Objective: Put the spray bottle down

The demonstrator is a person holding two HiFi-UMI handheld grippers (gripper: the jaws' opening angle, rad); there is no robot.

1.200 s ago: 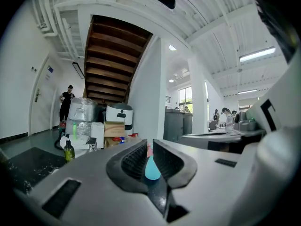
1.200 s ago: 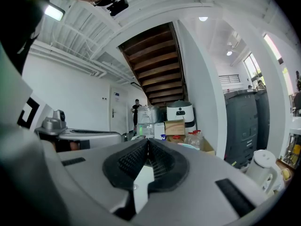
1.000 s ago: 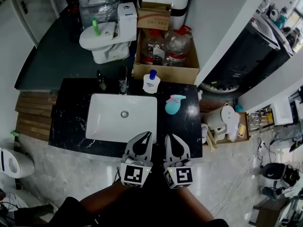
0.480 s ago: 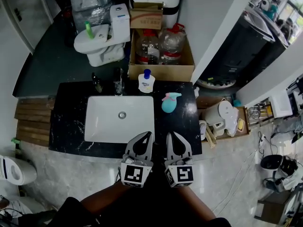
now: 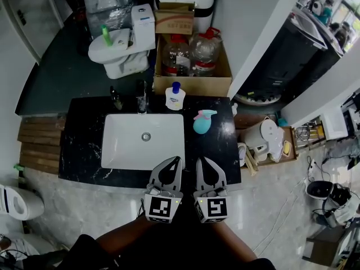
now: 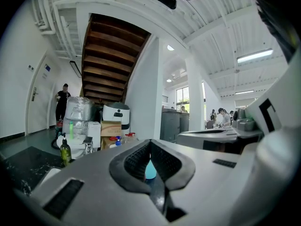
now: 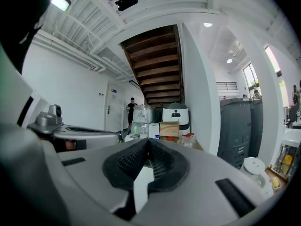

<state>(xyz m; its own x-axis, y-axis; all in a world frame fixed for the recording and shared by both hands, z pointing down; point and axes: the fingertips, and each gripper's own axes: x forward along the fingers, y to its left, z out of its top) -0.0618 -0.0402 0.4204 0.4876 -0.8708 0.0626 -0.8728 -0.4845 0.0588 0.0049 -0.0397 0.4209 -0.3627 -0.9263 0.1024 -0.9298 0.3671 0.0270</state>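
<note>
Evidently the set-down is already done: the left hand-held gripper (image 5: 176,162) has its jaws pressed together on nothing, and the right hand-held gripper (image 5: 198,162) is closed and empty too. The two are side by side, pointing roughly level over the near edge of the tabletop (image 5: 84,142). The spray bottle (image 5: 203,122), teal with a pink trigger head, stands upright on the tabletop just right of the sink (image 5: 121,148), well apart from both sets of jaws. In the left gripper view a sliver of teal shows through the gap behind the closed tips, and I judge that to be the far-off bottle, not something pinched. By my reading the step in hand is only the retreat after release. The next move asks for little: keep both tools clear of the bottle so it is not knocked, or reopen one if more work follows. As for writing, the marker cubes (image 5: 159,208) carry black-and-white square patterns, not words. The white soap bottle (image 5: 175,98) behind the sink has a blue label too small to read. The carton (image 5: 174,20) further back bears reddish print I cannot make out.
</note>
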